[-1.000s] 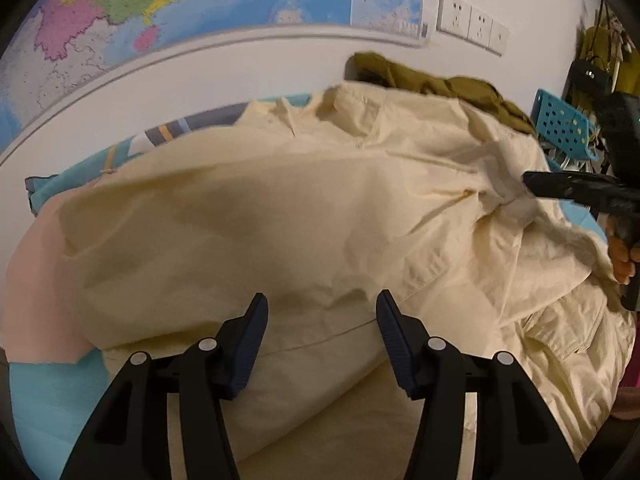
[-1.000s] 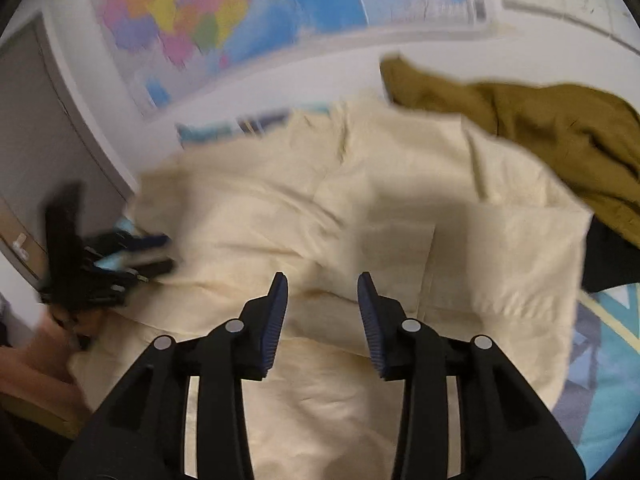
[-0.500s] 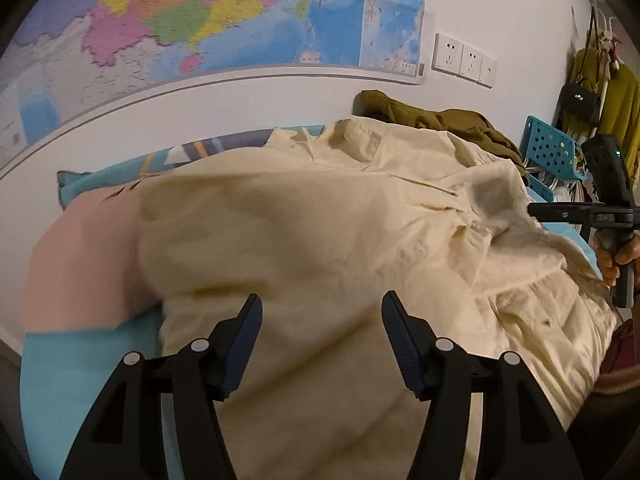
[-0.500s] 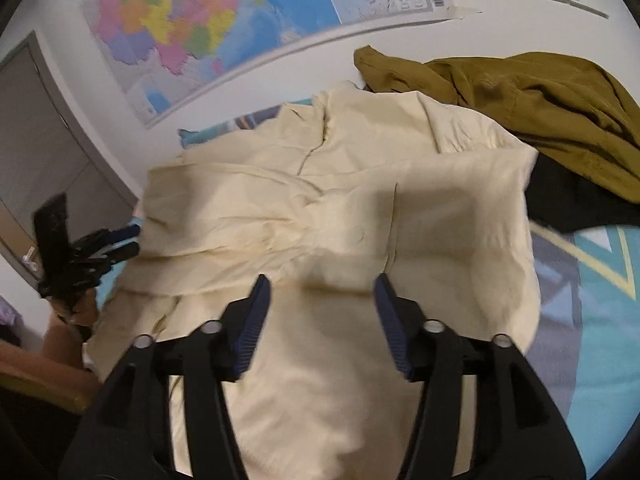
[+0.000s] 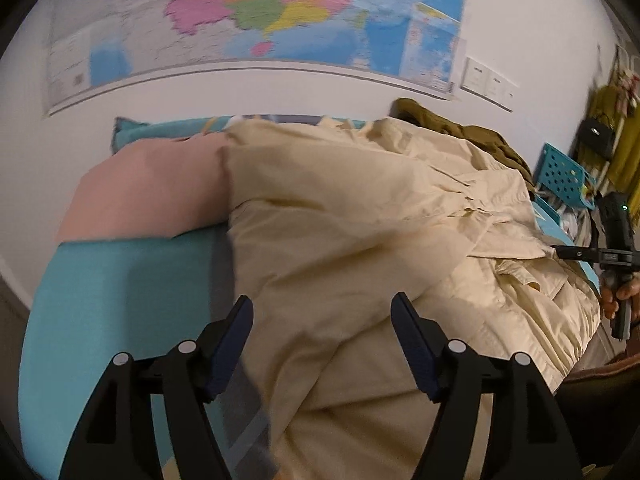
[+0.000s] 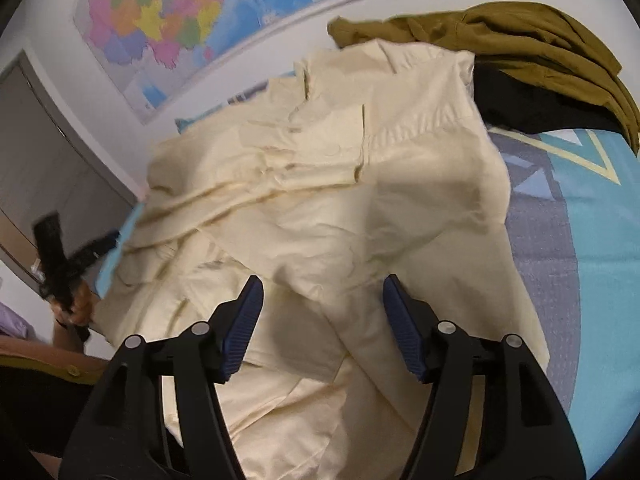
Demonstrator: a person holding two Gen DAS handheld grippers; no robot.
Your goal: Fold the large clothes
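A large cream shirt [image 5: 360, 240] lies rumpled across the bed [image 5: 120, 300], with an olive jacket [image 6: 520, 40] at its far right. The left tongs [image 5: 322, 340] and right tongs [image 6: 323, 320] hover over its near part, released; both have just been widening, gripping nothing.

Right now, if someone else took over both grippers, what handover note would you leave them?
Left gripper: open, nothing held; jaws have just been opening over the cream shirt.
Right gripper: open, nothing held; jaws have just been opening too, above the same shirt.
The shirt lies rumpled on the teal bedspread, part over a pink pillow; an olive garment sits beyond it by the wall.
Done: some cloth lies turned over the shirt's middle.
Left: smooth it, finish folding, then probably the olive one.
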